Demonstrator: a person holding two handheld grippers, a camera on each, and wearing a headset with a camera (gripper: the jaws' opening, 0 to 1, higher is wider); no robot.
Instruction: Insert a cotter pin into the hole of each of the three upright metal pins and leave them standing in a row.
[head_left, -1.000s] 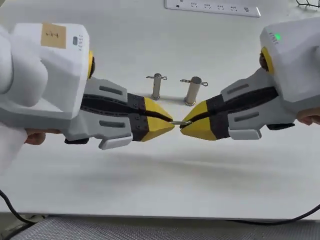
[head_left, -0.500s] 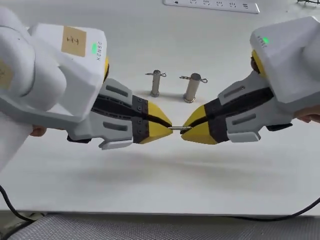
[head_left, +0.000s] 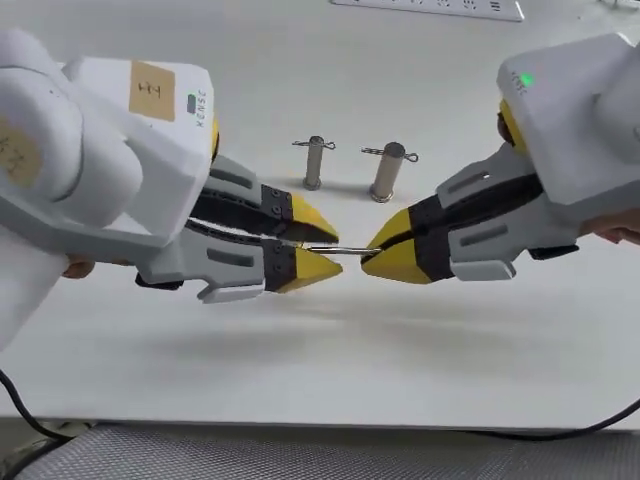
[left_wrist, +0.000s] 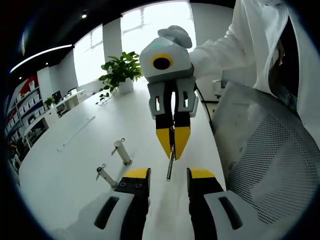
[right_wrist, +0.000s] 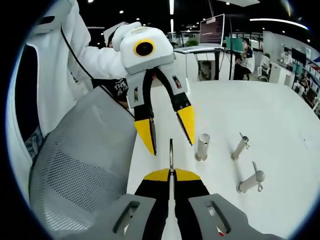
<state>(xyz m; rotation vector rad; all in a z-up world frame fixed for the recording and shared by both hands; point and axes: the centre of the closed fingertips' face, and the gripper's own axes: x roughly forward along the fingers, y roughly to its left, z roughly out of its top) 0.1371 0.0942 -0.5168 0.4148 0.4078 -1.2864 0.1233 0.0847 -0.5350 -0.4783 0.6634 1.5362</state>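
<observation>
My right gripper (head_left: 372, 256) is shut on one end of a thin cotter pin (head_left: 345, 250) and holds it level above the table. The pin's free end lies between the fingers of my left gripper (head_left: 335, 250), which stands open around it; touching cannot be told. In the left gripper view the cotter pin (left_wrist: 170, 165) points down from the right gripper (left_wrist: 172, 150). Two upright metal pins (head_left: 314, 163) (head_left: 388, 172) behind the grippers each carry a cotter pin. The right gripper view has a third upright pin (right_wrist: 202, 146) with no cotter pin visible on it.
A white power strip (head_left: 425, 6) lies at the far edge of the white table (head_left: 330, 360). A mesh chair back (head_left: 300, 450) sits below the near edge. A cable (head_left: 560, 432) runs along the front right.
My left gripper, shut on the cotter pin's end before, has opened and let it go. The right gripper keeps its hold and has hardly moved.
</observation>
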